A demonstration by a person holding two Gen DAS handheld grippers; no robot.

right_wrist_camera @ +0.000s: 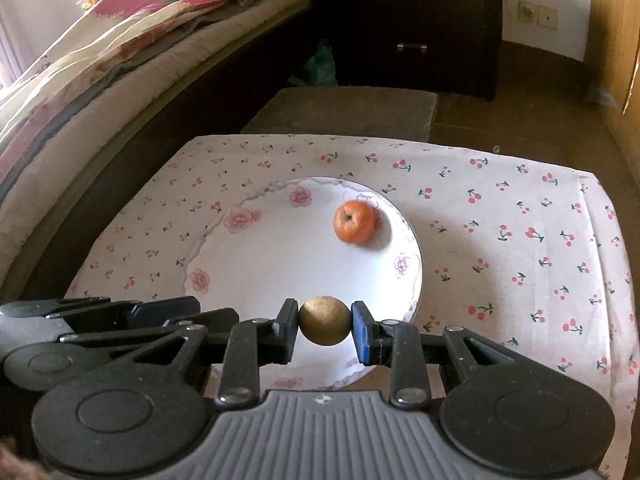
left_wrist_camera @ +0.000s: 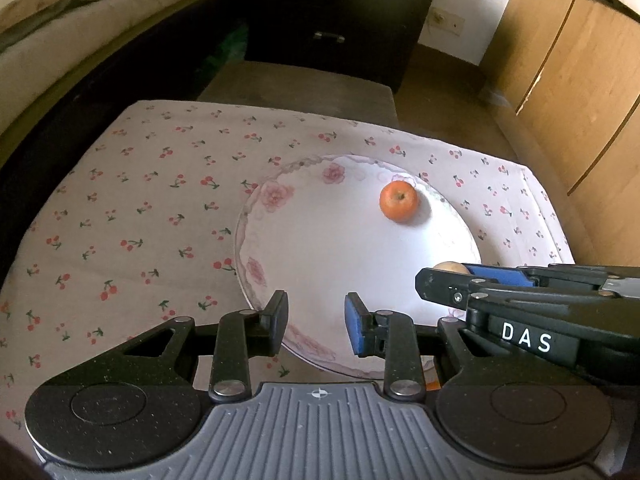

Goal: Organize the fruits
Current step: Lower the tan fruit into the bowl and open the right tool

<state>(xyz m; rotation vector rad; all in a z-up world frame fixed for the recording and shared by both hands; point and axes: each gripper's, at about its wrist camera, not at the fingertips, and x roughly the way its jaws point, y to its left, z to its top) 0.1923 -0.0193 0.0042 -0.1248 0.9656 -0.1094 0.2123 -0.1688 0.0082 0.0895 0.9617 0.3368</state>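
Only rt view: tongs-held brown fruit point(right_wrist_camera: 325, 321)

Two fruits are counted: one orange point(right_wrist_camera: 354, 221) and one brown fruit point(right_wrist_camera: 325, 321). One plate point(right_wrist_camera: 224, 280) is seen, on one cloth point(right_wrist_camera: 500, 248). Two grippers are counted, the left gripper point(left_wrist_camera: 316, 322) and the right gripper point(right_wrist_camera: 325, 330). One bed point(right_wrist_camera: 120, 40), one dresser point(right_wrist_camera: 408, 20) with two handles, and one mat point(right_wrist_camera: 344, 110) are seen.
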